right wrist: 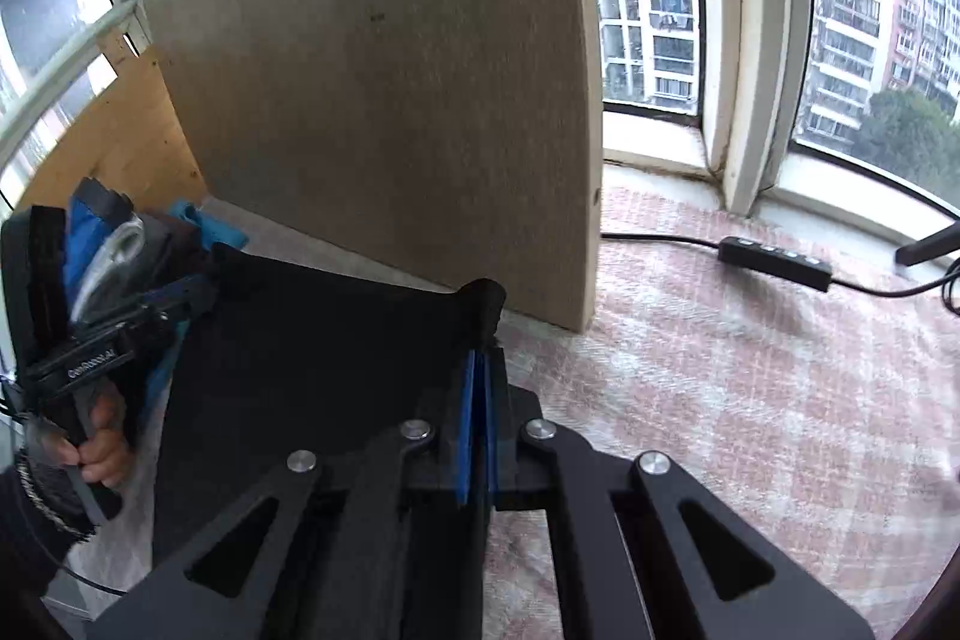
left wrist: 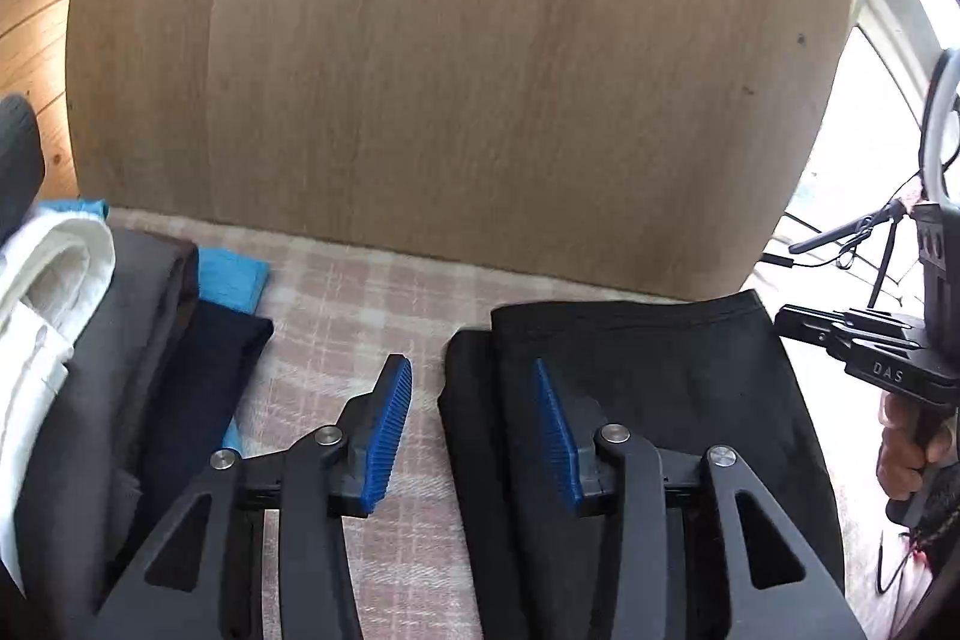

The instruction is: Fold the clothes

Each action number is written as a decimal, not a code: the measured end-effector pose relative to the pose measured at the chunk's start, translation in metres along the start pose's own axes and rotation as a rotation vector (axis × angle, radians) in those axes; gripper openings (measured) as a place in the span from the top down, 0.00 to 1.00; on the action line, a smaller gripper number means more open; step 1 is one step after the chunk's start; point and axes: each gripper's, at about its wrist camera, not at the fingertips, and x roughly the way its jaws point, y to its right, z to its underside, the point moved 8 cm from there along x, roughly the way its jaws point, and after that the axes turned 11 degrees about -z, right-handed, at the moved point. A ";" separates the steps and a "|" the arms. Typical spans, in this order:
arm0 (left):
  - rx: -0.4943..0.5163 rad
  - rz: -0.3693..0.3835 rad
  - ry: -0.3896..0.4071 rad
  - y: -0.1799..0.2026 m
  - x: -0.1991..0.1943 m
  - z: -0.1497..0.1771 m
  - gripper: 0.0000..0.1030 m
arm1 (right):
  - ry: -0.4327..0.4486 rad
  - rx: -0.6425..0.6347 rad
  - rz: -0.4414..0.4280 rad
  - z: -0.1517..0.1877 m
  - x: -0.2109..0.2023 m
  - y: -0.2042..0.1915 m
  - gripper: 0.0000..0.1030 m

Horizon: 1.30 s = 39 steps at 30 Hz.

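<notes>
A folded black garment (left wrist: 648, 388) lies on the pink plaid cloth (left wrist: 372, 304), in front of a wooden board (left wrist: 456, 58). My left gripper (left wrist: 474, 376) is open over the garment's left edge, its right blue pad (left wrist: 555, 436) above the fabric. In the right wrist view my right gripper (right wrist: 480, 364) is shut on the right edge of the black garment (right wrist: 312, 340), whose corner bunches up above the blue pads (right wrist: 468, 430). The left gripper shows at the left of that view (right wrist: 120, 328), and the right gripper at the right edge of the left wrist view (left wrist: 798, 325).
A stack of folded clothes (left wrist: 108, 340), white, grey, navy and blue, lies at the left. A black power strip (right wrist: 774, 262) with its cable lies on the plaid cloth near the window sill (right wrist: 654, 154). A wooden panel (right wrist: 120, 136) stands behind the stack.
</notes>
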 end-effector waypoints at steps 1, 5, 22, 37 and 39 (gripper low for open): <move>-0.014 -0.009 -0.005 -0.002 0.001 0.001 0.63 | -0.022 0.000 0.002 0.002 0.003 0.002 0.85; 0.021 0.027 -0.013 0.008 -0.001 0.006 0.63 | -0.069 0.044 -0.032 0.011 0.011 0.010 0.78; 0.065 0.016 -0.073 0.023 0.044 -0.017 0.80 | -0.024 0.173 -0.121 0.005 0.030 0.023 0.91; 0.006 0.140 0.078 0.021 -0.053 -0.011 0.98 | 0.130 0.093 -0.299 0.018 -0.065 -0.021 0.97; -0.017 0.164 0.082 0.013 -0.076 -0.003 0.98 | 0.125 0.073 -0.358 0.030 -0.079 -0.037 0.97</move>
